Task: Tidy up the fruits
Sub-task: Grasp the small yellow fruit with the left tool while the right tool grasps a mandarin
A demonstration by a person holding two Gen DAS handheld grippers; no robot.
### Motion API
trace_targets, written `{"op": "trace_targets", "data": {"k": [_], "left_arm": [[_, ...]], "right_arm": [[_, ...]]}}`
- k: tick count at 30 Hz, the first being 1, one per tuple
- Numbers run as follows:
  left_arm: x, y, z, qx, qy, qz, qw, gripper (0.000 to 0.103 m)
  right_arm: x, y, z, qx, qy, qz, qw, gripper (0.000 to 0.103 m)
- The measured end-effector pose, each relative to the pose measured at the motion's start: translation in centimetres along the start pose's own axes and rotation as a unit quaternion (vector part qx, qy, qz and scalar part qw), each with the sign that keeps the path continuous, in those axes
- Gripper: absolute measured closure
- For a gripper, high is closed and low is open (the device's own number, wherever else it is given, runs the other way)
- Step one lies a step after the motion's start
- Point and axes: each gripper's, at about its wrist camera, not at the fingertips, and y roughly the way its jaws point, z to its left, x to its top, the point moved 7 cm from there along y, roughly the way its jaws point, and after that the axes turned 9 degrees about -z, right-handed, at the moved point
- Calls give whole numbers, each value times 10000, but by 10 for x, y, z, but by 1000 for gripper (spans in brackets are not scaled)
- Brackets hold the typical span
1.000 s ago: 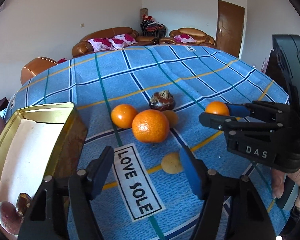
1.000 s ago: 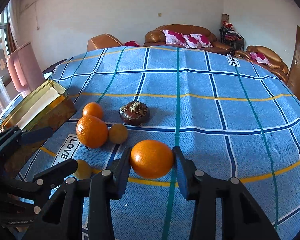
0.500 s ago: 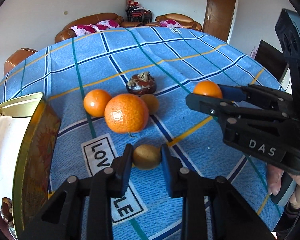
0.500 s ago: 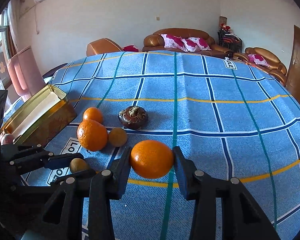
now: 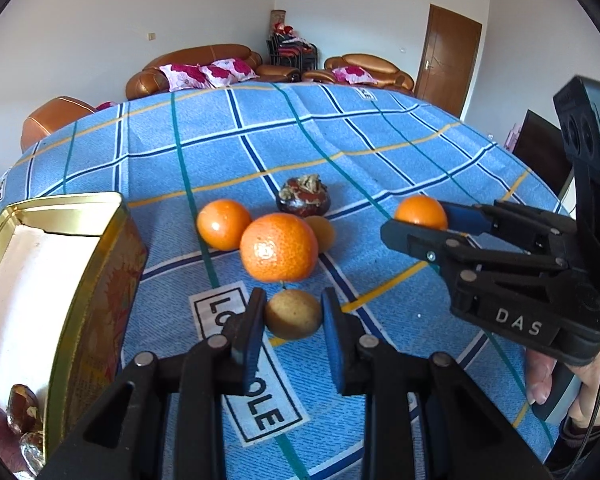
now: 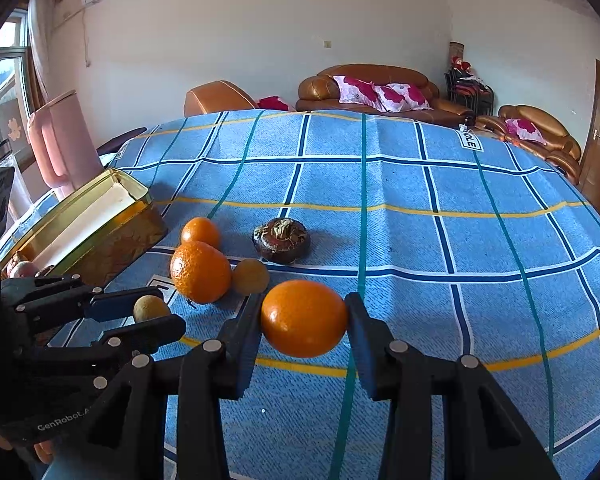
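Left gripper (image 5: 293,312) is clamping a small tan fruit (image 5: 293,313); right gripper (image 6: 303,318) is clamping an orange (image 6: 303,318), mangosteen (image 6: 281,240) sitting at its 12 o'clock

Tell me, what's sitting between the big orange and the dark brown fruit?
A small yellow-brown fruit sits between the big orange and the dark brown fruit, touching the orange. The right wrist view shows this best.

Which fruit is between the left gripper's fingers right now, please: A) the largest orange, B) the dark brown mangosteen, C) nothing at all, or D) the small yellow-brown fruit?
D: in the left wrist view the left gripper has its fingers against both sides of the small yellow-brown fruit.
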Motion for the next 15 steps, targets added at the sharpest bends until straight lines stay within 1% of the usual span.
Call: {"op": "trace_targets", "data": {"k": [7,15], "left_arm": [[6,-10,6,150,-55,-300,9994,74],[11,-23,10,296,-63,-639,9975,74]], "right_arm": [[3,-7,8,181,-117,-179,9996,60],[5,-11,13,261,-200,-310,9990,60]]}}
